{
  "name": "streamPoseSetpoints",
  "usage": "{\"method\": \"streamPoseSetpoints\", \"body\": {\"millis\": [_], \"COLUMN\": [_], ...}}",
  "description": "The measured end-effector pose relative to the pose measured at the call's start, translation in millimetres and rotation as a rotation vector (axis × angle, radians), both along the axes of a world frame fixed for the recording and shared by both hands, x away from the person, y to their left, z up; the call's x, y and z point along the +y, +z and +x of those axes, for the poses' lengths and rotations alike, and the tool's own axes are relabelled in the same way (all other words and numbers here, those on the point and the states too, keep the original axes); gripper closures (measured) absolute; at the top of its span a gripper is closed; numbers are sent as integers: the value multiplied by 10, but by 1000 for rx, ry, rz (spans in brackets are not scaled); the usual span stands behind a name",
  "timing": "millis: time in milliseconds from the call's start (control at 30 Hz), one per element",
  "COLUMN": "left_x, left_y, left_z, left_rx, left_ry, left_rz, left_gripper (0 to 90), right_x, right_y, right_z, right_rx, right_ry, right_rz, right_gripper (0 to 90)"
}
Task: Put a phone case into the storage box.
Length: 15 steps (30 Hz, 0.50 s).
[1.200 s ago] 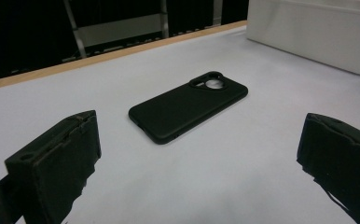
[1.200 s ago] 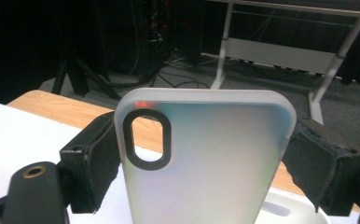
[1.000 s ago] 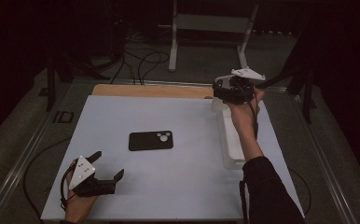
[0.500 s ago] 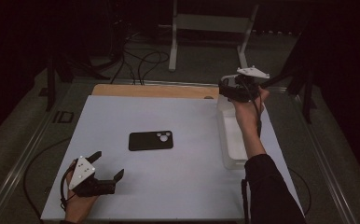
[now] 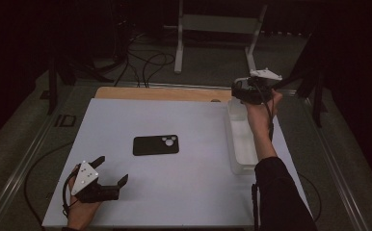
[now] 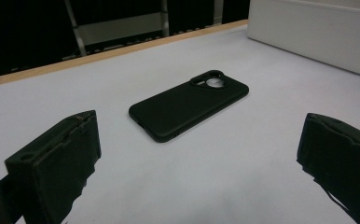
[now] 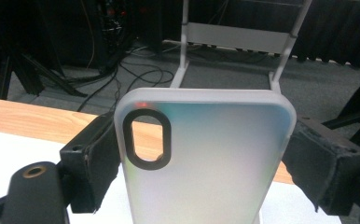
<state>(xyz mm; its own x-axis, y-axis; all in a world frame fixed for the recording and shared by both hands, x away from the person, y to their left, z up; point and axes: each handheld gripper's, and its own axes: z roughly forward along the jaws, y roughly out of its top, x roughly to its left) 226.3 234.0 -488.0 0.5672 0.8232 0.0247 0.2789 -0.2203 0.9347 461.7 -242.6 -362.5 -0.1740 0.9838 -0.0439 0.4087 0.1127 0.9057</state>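
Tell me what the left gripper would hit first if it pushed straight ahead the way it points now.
Most likely the black phone case, lying flat on the table between and beyond the open jaws of the left gripper. Bare tabletop lies before it. The white tray sits farther off to the side.

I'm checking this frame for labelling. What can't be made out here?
- Clear case, right gripper view: lower end cut off by the bottom edge.
- Right gripper, high view: jaws and the case too small and dark to tell apart.
- Bin, high view: the arm covers part of its inside.
- Black case: underside hidden against the table.
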Motion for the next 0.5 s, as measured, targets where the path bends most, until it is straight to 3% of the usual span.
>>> {"method": "streamPoseSetpoints", "body": {"millis": [500], "left_x": [3], "left_y": [-1], "left_z": [-3], "left_rx": [-1], "left_ry": [1], "left_rz": [1], "left_gripper": [0], "right_x": [-68], "right_y": [-152], "right_z": [102], "right_rx": [37], "right_ry": [-33], "right_rz": [-4], "right_gripper": [167]}}
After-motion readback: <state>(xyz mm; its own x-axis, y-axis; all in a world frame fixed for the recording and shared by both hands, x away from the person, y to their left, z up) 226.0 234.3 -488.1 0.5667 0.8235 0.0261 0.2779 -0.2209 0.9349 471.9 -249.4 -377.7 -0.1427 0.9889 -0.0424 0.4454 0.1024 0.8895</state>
